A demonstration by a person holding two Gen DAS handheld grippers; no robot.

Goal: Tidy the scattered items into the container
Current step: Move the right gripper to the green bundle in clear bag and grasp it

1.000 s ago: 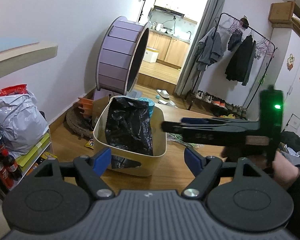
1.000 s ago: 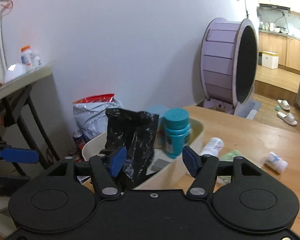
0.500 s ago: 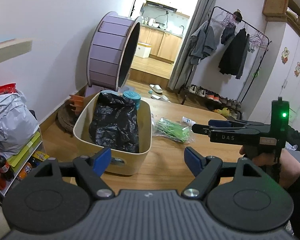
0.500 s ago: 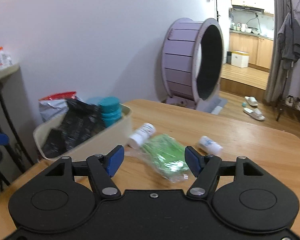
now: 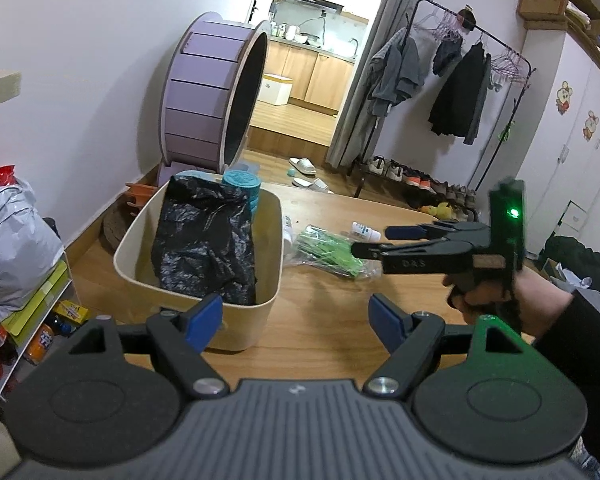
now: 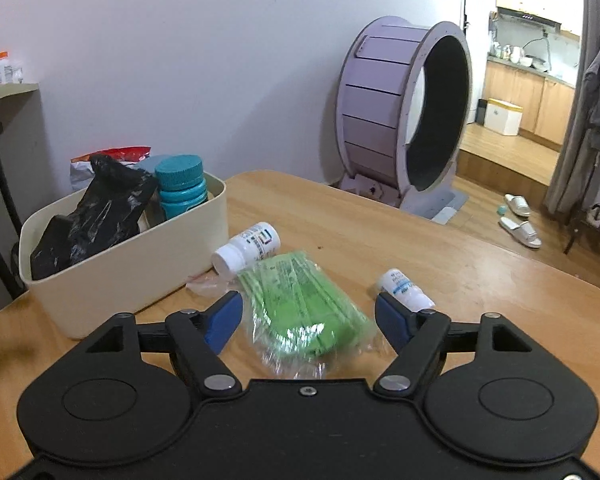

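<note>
Where scattered: two bottles (image 6: 247, 247), one packet (image 6: 306, 310).

left wrist: faces bin (image 5: 260, 320) | right wrist: nearer | shared: bin

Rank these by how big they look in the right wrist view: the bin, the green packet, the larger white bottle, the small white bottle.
1. Bin
2. Green packet, though it lies nearest the camera, which flatters it
3. Larger white bottle
4. Small white bottle; it lies nearer than the larger one yet looks smaller.
</note>
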